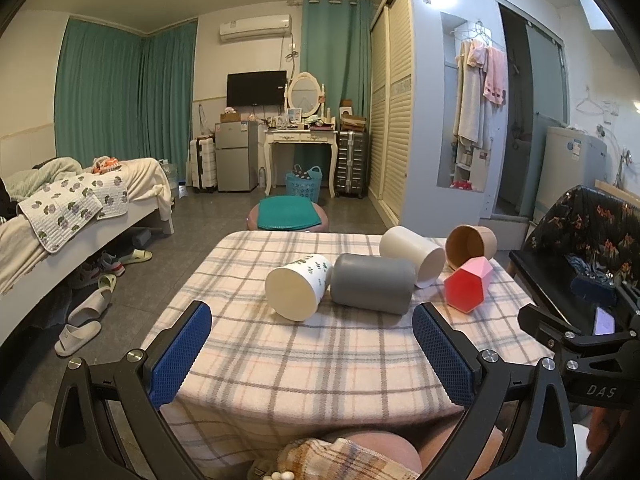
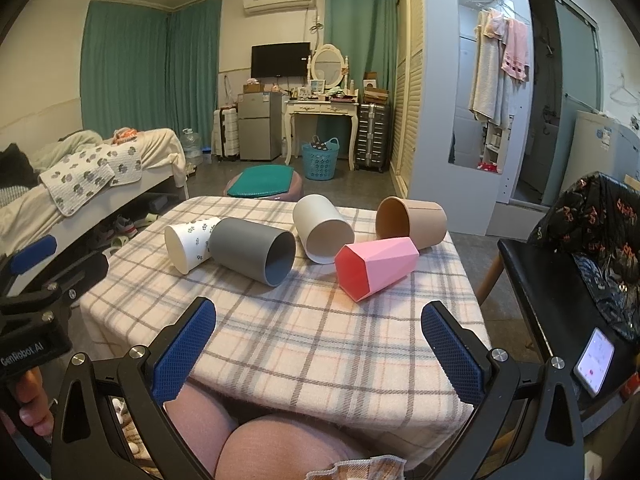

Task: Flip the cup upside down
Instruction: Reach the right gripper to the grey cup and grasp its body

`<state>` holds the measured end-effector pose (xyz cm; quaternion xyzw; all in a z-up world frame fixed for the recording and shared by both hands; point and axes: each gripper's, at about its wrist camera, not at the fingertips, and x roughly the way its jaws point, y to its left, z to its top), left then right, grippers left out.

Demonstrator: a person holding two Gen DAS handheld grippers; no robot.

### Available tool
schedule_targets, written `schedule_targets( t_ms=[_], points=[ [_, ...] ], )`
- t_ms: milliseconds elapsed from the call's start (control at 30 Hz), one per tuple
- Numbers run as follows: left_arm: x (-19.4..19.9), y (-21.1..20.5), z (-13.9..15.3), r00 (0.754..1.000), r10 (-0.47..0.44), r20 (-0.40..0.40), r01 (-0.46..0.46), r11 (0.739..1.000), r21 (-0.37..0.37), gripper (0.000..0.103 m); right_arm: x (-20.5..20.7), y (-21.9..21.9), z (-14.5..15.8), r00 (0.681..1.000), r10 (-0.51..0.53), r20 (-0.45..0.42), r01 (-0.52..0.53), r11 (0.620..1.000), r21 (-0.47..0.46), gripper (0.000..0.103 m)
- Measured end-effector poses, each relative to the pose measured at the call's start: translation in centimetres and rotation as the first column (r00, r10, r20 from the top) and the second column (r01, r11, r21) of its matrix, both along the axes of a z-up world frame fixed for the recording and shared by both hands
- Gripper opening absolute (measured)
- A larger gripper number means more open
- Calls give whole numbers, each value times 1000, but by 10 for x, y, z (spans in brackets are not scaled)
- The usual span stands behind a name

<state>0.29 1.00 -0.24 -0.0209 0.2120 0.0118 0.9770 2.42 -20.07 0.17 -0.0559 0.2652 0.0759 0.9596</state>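
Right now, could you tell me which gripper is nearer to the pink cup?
Right. The right gripper hangs at the table's near edge almost straight before the pink cup; the left gripper sits further left, facing the leaf-print cup and grey cup.

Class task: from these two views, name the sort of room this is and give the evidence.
Most likely a lived-in studio bedroom: an unmade bed, a dressing table with an oval mirror, a small fridge, and a checked table holding cups.
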Motion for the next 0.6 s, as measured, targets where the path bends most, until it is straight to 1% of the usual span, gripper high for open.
schedule_targets(
  t_ms=[33,133,233,267,367,433,467,600],
  points=[
    [4,3,-1,1000,13,-8,-13,1000,0,103,2,1,2,1000,12,0,-12,1000,-11,103],
    [19,14,-4,998,54,-36,-54,999,-2,103,16,8,7,995,102,-11,-102,992,-69,103],
    [34,27,-6,993,98,-66,-98,995,-5,103,37,24,10,979,201,-44,-206,964,-167,103],
    [40,31,-9,991,110,-77,-111,994,-9,103,47,32,10,965,252,-67,-261,943,-208,103],
    [58,46,-19,984,141,-112,-145,989,-24,103,70,55,7,927,357,-112,-374,880,-291,103],
    [70,53,-25,979,151,-136,-157,987,-30,103,89,70,1,910,385,-152,-414,846,-335,103],
    [75,56,-28,977,155,-147,-162,986,-32,103,101,82,-5,897,403,-180,-442,823,-357,103],
    [95,69,-41,968,164,-190,-176,984,-43,103,142,110,-31,866,420,-271,-499,762,-413,103]
  ],
)
